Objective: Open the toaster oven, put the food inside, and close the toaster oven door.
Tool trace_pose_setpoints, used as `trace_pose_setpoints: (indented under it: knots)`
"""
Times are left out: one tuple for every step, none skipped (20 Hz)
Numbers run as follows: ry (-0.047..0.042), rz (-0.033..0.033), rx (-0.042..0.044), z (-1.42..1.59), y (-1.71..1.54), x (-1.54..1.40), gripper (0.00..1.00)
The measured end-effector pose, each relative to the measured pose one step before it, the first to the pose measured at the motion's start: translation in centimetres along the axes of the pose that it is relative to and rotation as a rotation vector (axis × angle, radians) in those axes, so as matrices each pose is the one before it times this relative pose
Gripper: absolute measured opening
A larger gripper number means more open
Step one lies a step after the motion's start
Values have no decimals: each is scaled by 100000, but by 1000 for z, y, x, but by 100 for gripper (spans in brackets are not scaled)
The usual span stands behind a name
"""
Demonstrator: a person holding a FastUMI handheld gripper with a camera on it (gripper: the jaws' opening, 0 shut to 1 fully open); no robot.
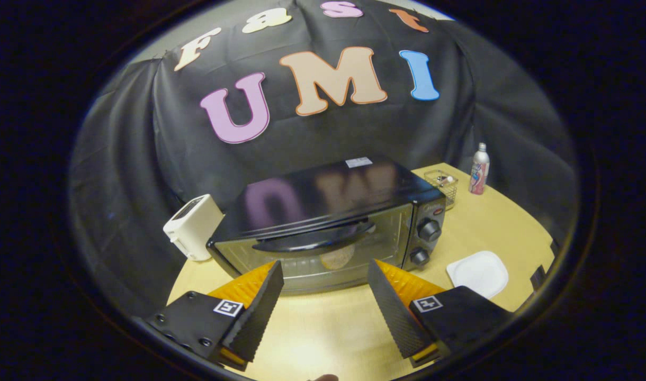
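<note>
A black toaster oven (328,211) stands on the wooden table (323,328), just beyond my fingers. Its glass door (323,254) is closed, with the curved black handle (312,239) across the top of the door. Through the glass I see a round, pale brown piece of food (338,258) inside. Two knobs (429,230) sit on the oven's right panel. My gripper (325,275) is open, a little in front of the door and below the handle, with nothing between the fingers.
A white toaster (192,226) stands left of the oven. Right of the oven lie an empty white plate (477,272), a small wire basket (443,183) and a slim bottle (479,169) further back. Black cloth walls the booth behind.
</note>
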State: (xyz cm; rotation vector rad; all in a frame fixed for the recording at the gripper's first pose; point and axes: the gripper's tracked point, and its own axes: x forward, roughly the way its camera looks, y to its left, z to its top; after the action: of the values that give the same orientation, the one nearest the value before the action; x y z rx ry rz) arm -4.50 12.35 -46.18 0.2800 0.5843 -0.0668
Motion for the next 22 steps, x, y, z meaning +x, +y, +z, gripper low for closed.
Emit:
trace_pose_setpoints:
  knots:
    - [-1407, -328, -891, 720, -180, -270, 100]
    - [-1653, -356, -1001, 982, -270, -289, 100]
    - [-1994, -415, -1069, 1201, -202, -512, 100]
    - [-2681, -688, -1010, 1422, -275, -498, 100]
    - [-2784, -607, -848, 1567, -336, -579, 100]
    - [-2925, -449, -833, 1812, -178, -536, 100]
    - [-3097, -272, -883, 2264, -178, -559, 100]
    - [-2960, -80, -1001, 1983, -131, -440, 100]
    - [-2662, -430, -1119, 1809, -115, -428, 100]
    - [-2490, -615, -1036, 2036, -184, -304, 100]
    - [-2453, -430, -951, 1969, -82, -341, 100]
    - [-2282, -348, -739, 1828, 14, -147, 100]
    - [-1953, -25, -428, 1702, 97, -203, 100]
    - [-2114, 633, -69, 2018, 300, -108, 100]
    - [-2145, -5, 269, 1881, 242, -390, 100]
    - [-2755, -575, 75, 2797, 280, -701, 100]
    - [-2818, -123, 129, 1791, 101, -9, 100]
    - [-2695, 30, 153, 1735, 159, 112, 100]
    - [-2253, 193, -73, 1322, 181, 328, 100]
    - [-1876, 315, -137, 1359, 233, 137, 100]
    - [-1635, 379, -252, 1136, 405, 25, 100]
    - [-1954, 567, -354, 1100, 361, 61, 100]
